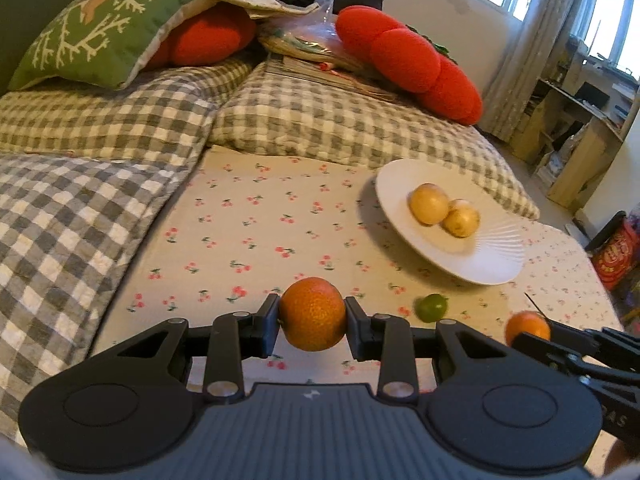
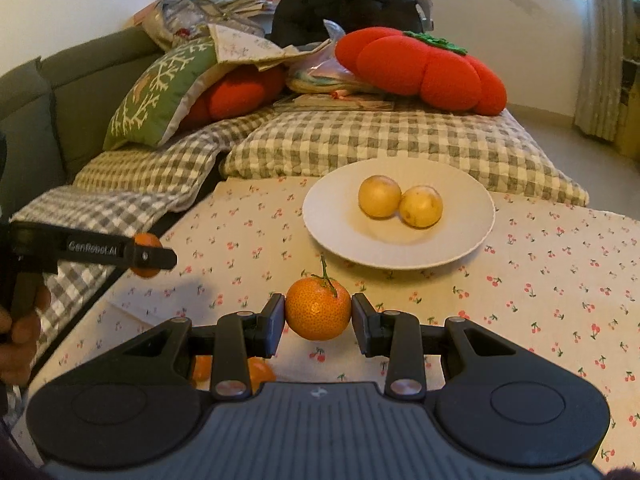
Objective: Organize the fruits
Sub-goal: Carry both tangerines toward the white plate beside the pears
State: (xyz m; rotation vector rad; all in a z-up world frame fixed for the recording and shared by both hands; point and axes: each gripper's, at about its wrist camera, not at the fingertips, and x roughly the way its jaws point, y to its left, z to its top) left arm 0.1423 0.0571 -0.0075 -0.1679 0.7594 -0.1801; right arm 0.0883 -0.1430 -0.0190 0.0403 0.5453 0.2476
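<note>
One round orange mandarin without a stem (image 1: pixel 312 314) is clamped between the left gripper (image 1: pixel 312 320) pads, clear of the cherry-print cloth. A second round orange mandarin with a thin green stem (image 2: pixel 318 309), stem upright, is clamped in the right gripper (image 2: pixel 318 314). A white ribbed ceramic plate (image 2: pixel 460 240) lies at twelve o'clock beyond it, carrying two yellow round fruits (image 2: pixel 379 196), touching, side by side. A small green lime (image 1: pixel 431 307) rests on the cloth at three o'clock of the stemless mandarin. More orange fruit (image 2: pixel 260 372) lies partly hidden beneath the right gripper.
</note>
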